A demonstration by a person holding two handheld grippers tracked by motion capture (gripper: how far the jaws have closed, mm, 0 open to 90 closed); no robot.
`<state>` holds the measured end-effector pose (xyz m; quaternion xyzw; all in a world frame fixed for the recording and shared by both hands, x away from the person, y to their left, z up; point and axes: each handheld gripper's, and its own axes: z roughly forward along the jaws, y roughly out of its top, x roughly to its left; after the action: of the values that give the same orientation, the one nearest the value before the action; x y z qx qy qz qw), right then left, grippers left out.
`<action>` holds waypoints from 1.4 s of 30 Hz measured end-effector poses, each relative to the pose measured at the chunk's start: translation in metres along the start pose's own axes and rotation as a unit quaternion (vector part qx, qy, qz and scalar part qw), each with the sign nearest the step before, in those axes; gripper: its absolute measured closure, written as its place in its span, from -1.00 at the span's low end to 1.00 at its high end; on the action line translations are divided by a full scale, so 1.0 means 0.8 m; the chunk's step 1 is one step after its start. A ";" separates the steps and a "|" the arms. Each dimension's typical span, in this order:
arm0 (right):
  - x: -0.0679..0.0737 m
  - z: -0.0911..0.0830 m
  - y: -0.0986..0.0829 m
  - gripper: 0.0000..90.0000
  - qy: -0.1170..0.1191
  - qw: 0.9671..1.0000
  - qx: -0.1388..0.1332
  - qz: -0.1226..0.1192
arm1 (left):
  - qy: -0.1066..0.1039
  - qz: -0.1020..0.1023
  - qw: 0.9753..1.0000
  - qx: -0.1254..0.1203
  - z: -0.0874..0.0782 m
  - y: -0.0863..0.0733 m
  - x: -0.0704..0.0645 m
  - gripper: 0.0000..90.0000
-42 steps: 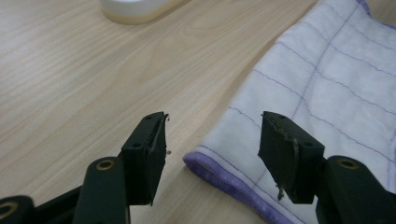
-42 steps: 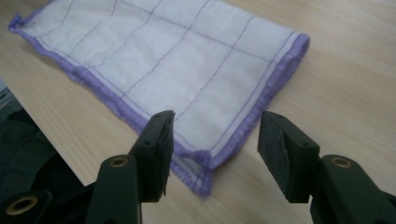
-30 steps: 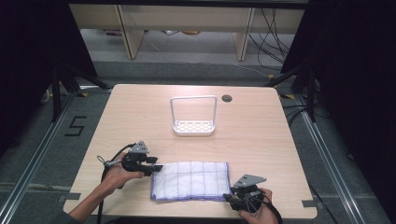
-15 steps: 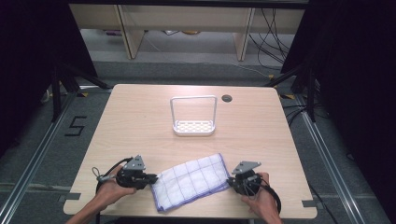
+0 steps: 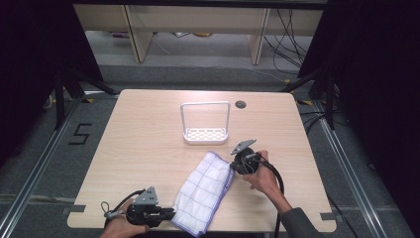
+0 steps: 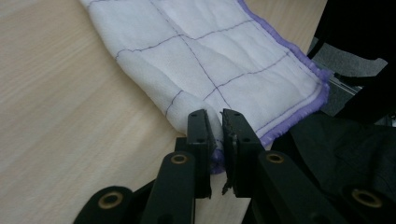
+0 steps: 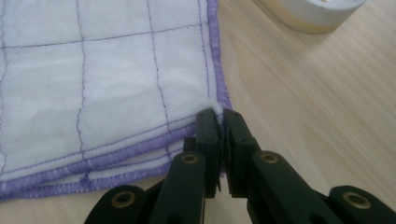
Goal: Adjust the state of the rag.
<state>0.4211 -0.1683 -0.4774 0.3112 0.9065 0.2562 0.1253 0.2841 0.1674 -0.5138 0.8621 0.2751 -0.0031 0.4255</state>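
A folded white cloth [image 5: 204,191] with purple grid lines and a purple hem lies diagonally on the wooden table [image 5: 138,139], from the near edge up toward the centre. My left gripper [image 5: 168,213] is shut on its near corner at the table's front edge; in the left gripper view the cloth [image 6: 219,51] is pinched in the left gripper [image 6: 220,122]. My right gripper [image 5: 232,163] is shut on the far corner; in the right gripper view the hem of the cloth [image 7: 116,79] sits in the right gripper [image 7: 220,116].
A white wire rack [image 5: 205,124] with a perforated base stands just beyond the cloth at mid-table. Its base [image 7: 317,11] shows close ahead in the right gripper view. A dark cable hole [image 5: 240,104] lies at the back right.
The cloth has swung from lying across the front of the table to a diagonal. My right gripper moved away toward the rack; my left gripper pulled back to the near edge.
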 end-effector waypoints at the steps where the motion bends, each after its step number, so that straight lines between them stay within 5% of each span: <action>1: -0.001 0.004 0.003 0.92 0.001 1.000 0.000 -0.002 | -0.002 -0.002 1.000 -0.002 0.002 0.000 -0.002 0.80; 10: -0.010 0.029 0.028 0.92 -0.006 1.000 -0.006 -0.018 | -0.010 0.000 1.000 -0.015 0.011 0.006 -0.015 0.79; 15: -0.016 0.036 0.035 0.88 0.010 1.000 -0.014 0.004 | -0.014 0.003 1.000 -0.007 0.012 0.007 -0.016 0.68; 18: -0.018 0.030 0.033 0.55 -0.018 0.998 -0.038 0.044 | -0.040 -0.020 0.999 -0.017 0.008 0.009 -0.016 0.31; 20: -0.024 0.016 0.028 0.33 -0.018 0.995 -0.046 0.082 | -0.032 -0.023 0.999 -0.026 0.001 0.013 -0.012 0.08; 24: -0.032 -0.009 0.015 0.11 -0.037 0.990 -0.079 0.109 | -0.008 -0.037 0.998 -0.059 -0.014 0.026 0.007 -0.08; 31: -0.030 -0.032 0.012 -0.08 -0.033 0.980 -0.108 0.162 | 0.050 -0.043 0.996 -0.054 -0.002 0.059 0.054 -0.12; 32: -0.030 -0.031 0.012 -0.09 -0.033 0.981 -0.110 0.154 | 0.063 -0.050 0.995 -0.058 0.001 0.064 0.059 -0.12; 33: -0.027 -0.031 0.013 -0.11 -0.029 0.979 -0.112 0.167 | 0.068 -0.052 0.994 -0.064 0.004 0.068 0.065 -0.12; 38: -0.027 -0.022 0.016 -0.16 -0.032 0.983 -0.104 0.148 | 0.097 -0.048 0.993 -0.052 0.016 0.090 0.090 -0.15; 42: -0.023 -0.016 0.020 -0.17 -0.031 0.980 -0.098 0.168 | 0.101 -0.040 0.993 -0.034 0.026 0.102 0.106 -0.15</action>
<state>0.4380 -0.1739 -0.4566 0.4528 0.8077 0.3513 0.1383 0.3998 0.1524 -0.4874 0.8314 0.3514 0.0763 0.4237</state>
